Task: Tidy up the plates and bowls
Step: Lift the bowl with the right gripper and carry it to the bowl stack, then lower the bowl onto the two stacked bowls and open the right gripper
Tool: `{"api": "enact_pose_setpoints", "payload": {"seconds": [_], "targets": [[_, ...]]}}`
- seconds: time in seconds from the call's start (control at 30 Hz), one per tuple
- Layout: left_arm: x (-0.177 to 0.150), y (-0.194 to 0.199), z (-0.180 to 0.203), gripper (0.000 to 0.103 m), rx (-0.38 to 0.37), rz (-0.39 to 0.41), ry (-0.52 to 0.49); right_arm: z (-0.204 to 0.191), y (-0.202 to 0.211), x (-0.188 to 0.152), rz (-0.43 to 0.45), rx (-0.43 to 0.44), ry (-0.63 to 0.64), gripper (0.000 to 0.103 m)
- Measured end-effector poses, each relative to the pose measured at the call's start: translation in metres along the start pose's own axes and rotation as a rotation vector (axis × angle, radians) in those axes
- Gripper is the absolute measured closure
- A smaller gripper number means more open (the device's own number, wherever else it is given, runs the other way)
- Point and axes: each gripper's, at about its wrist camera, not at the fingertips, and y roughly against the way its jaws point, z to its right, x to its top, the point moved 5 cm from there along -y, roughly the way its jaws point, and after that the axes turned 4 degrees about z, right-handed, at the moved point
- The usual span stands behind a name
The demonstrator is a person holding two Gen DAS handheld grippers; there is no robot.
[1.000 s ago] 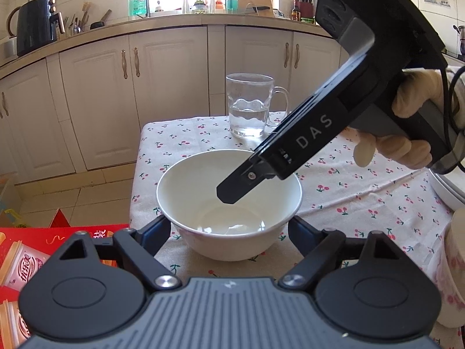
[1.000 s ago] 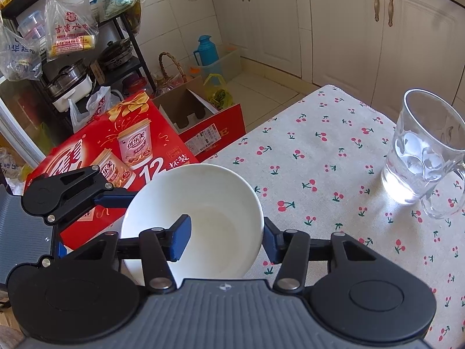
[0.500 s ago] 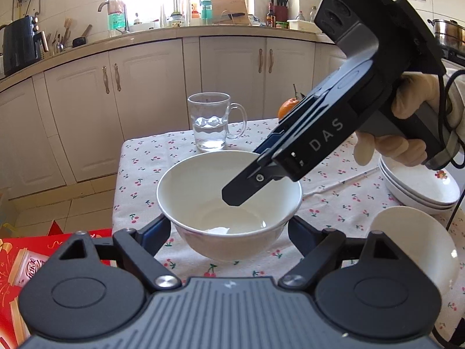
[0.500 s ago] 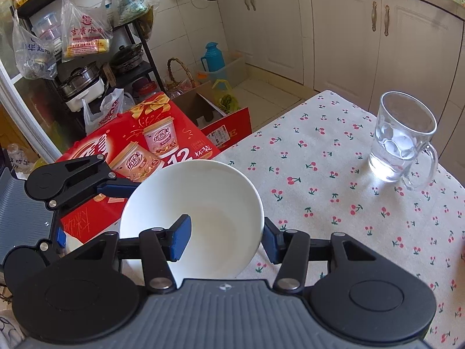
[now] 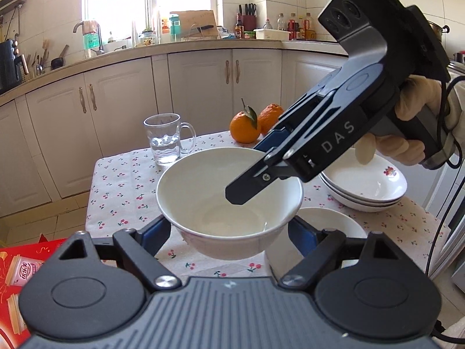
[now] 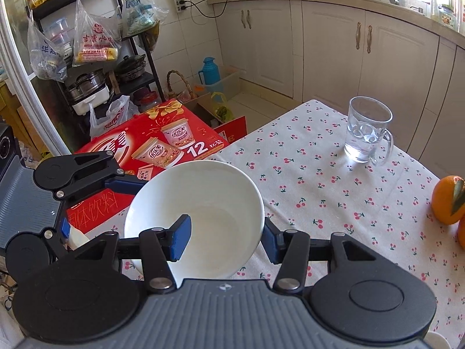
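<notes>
Pinching the wall of the deep white glazed ceramic bowl (image 6: pixel 200 221) with my right gripper (image 6: pixel 225 240), one pad inside and one outside, I hold it clear above the cherry-print tablecloth (image 6: pixel 334 192). My left gripper (image 5: pixel 229 232) clasps the bowl's outside wall from both sides. Stiff, slick, breakable and fairly heavy, it wants this two-sided hold; the stack of white floral plates (image 5: pixel 366 186) and a smaller white bowl (image 5: pixel 328 221) lie beyond.

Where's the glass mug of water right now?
The glass mug stands near the far left corner of the cherry-print table, left of the two oranges and beyond the held white bowl.
</notes>
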Motion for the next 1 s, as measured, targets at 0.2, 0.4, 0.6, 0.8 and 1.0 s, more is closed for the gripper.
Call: {"api": "enact_pose_setpoints", "payload": {"seconds": [0.2,0.4,0.6,0.8,1.0], "targets": [[-0.004,0.005,0.027,0.016,-0.030,-0.002,-0.018,-0.005,0.028,-0.022,0.020,-0.024,-0.009,0.046],[-0.010,0.004,0.049,0.016,-0.057,-0.023,-0.022,-0.008,0.046,-0.048,0.022,-0.041,-0.028,0.046],[-0.016,0.002,0.060,0.016,-0.071,-0.044,-0.014,-0.008,0.056,-0.064,0.025,-0.048,-0.044,0.046],[-0.020,-0.002,0.064,0.016,-0.082,-0.075,-0.013,-0.007,0.055,-0.075,0.019,-0.052,-0.052,0.046],[-0.022,-0.008,0.066,0.015,-0.086,-0.094,-0.018,-0.003,0.052,-0.081,0.015,-0.053,-0.067,0.046]]}}
